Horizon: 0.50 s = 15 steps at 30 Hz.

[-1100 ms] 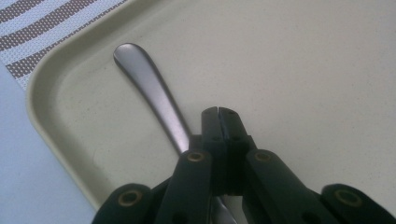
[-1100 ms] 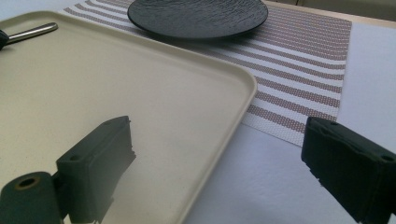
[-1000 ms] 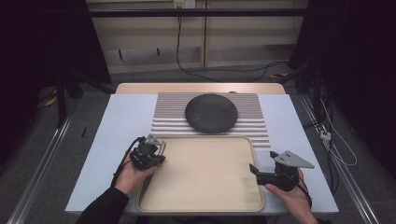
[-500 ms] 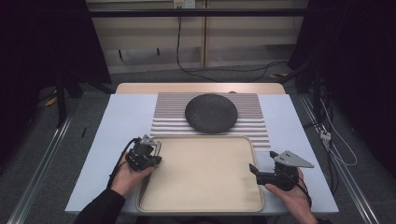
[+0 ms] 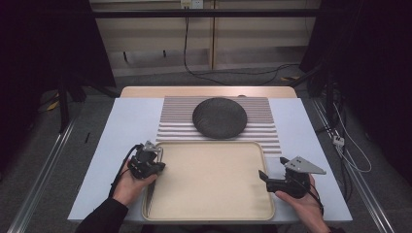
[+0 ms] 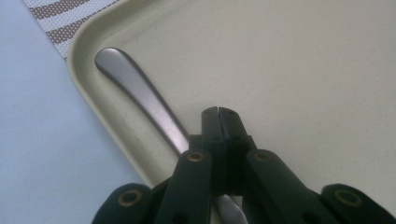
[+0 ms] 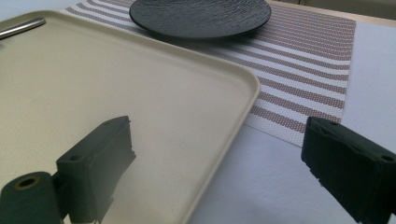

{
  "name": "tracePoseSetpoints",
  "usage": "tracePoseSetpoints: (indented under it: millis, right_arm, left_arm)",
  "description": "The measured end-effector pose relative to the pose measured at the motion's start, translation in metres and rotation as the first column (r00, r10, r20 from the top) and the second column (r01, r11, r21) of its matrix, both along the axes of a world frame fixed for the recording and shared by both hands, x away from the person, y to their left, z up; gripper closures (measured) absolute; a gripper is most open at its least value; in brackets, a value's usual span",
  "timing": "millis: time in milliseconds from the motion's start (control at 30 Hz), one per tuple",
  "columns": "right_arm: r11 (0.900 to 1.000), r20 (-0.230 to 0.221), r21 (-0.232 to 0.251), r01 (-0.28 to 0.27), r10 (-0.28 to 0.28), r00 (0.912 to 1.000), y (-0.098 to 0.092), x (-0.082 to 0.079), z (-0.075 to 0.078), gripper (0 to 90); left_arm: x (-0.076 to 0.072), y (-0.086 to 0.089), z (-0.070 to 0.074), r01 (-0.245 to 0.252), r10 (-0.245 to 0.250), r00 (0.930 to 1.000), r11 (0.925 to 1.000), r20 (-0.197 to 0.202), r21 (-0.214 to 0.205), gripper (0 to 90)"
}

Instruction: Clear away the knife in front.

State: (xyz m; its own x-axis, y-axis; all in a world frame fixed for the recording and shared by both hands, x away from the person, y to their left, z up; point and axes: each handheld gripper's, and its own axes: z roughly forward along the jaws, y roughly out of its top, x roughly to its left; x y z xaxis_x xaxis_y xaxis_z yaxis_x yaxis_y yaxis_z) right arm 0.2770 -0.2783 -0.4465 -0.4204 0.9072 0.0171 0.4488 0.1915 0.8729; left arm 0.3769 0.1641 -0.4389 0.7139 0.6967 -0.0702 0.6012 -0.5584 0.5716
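Pale blue tabletop (image 5: 126,121) carries a brown-and-white striped placemat (image 5: 262,111) at its far edge, with a round black textured plate (image 5: 219,117) on it. Large beige rectangular plastic tray (image 5: 214,184) at the near edge. Silver metal utensil handle (image 6: 140,91) lies along the tray's left rim. Left hand-held gripper (image 6: 218,112) jaws closed together, empty, just beside the handle. Right hand-held gripper (image 7: 219,163) wide open, empty, straddling the tray's right rim.

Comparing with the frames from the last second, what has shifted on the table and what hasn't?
The left gripper has drifted slightly toward the person along the tray's left rim, shut, above the spoon lying in the tray. The right gripper, open, the plate and the mat have not moved.
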Motion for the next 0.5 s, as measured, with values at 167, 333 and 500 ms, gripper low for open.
tracePoseSetpoints:
  millis: [167,333,500]
  right_arm:
    - [1.0000,0.001,0.001,-0.004,0.004,1.0000,0.0003,0.0002,0.0000,8.9]
    - [1.0000,0.001,0.000,-0.005,0.005,1.0000,0.0006,0.0002,-0.0001,8.9]
    - [1.0000,-0.001,0.001,-0.004,0.004,1.0000,0.0003,0.0004,-0.0002,8.9]
  left_arm:
    - [0.0000,0.0036,-0.0006,-0.003,0.003,1.0000,0.9999,-0.001,-0.011,90.0]
    - [-0.0019,0.0025,-0.0013,-0.009,0.009,0.9999,0.9999,0.014,-0.009,90.0]
    - [-0.0007,0.0041,-0.0009,-0.017,0.017,0.9998,0.9996,0.004,-0.022,89.4]
